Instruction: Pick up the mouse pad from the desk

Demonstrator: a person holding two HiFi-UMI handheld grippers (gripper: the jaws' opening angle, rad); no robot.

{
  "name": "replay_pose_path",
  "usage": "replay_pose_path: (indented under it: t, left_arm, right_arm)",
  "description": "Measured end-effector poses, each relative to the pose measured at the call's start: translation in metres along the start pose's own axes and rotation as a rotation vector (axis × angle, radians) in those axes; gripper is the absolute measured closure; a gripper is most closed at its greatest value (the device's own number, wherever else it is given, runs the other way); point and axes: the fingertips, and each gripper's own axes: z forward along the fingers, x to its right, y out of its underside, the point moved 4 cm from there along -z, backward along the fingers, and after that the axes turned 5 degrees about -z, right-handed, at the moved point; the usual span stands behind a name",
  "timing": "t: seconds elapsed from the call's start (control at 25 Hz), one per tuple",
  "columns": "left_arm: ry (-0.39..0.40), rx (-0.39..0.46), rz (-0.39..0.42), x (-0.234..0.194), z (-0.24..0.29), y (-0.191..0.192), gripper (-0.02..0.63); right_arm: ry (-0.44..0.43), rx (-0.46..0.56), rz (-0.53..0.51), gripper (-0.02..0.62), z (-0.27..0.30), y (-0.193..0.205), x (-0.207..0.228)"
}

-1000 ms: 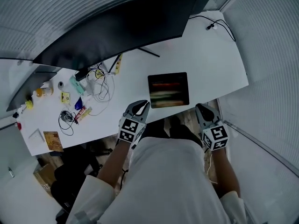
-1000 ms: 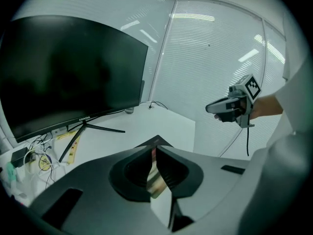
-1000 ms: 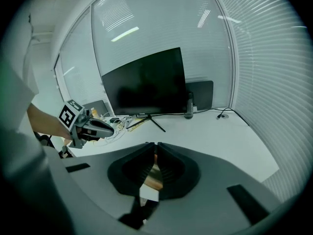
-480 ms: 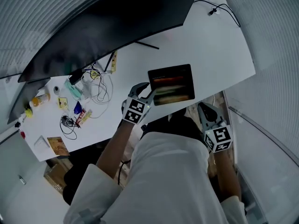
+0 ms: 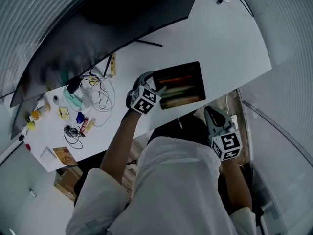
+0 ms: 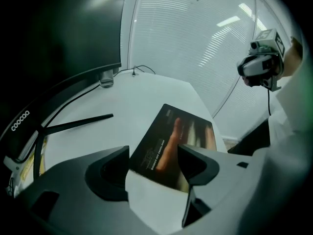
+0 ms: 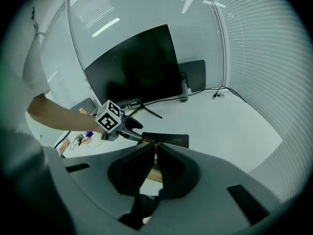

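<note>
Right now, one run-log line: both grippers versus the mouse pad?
left gripper: jaws opening, over near corner of mouse pad, not gripping | right gripper: jaws together, empty, short of desk | mouse pad: flat on desk

White shirt [image 5: 171,180]; grey left gripper [image 5: 155,82], right gripper [image 5: 211,112] (black-white marker cubes [image 5: 144,101])

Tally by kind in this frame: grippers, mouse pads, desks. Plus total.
Grippers: 2 (left gripper, jaws opening, mouse pad corner between them, not gripped; right gripper, shut)
Mouse pad: 1
Desk: 1
Total: 4
</note>
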Motion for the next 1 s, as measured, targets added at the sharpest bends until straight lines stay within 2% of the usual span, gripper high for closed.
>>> replay_pose_path:
  t: [0.36, 0.68, 0.92, 1.0]
  left_arm:
    - [0.023, -0.123, 0.054, -0.01, 0.028, 0.013, 0.264]
    - [-0.001, -0.133, 0.083, -0.013, 0.034, 0.021, 0.266]
    - [-0.015, -0.115, 0.07, -0.013, 0.033, 0.02, 0.297]
    - [-0.012, -0.105, 0.063, -0.01, 0.033, 0.02, 0.359]
  right_arm:
    - [0.015, -0.028, 0.032, 0.557, 0.004, 0.007, 0.0]
    - [0.019, -0.033, 0.048, 0.557, 0.007, 0.01, -0.004]
    - [0.012, -0.038, 0.047, 0.557, 0.01, 0.012, -0.008]
    - [0.011, -0.039, 0.045, 0.557, 0.011, 0.011, -0.009]
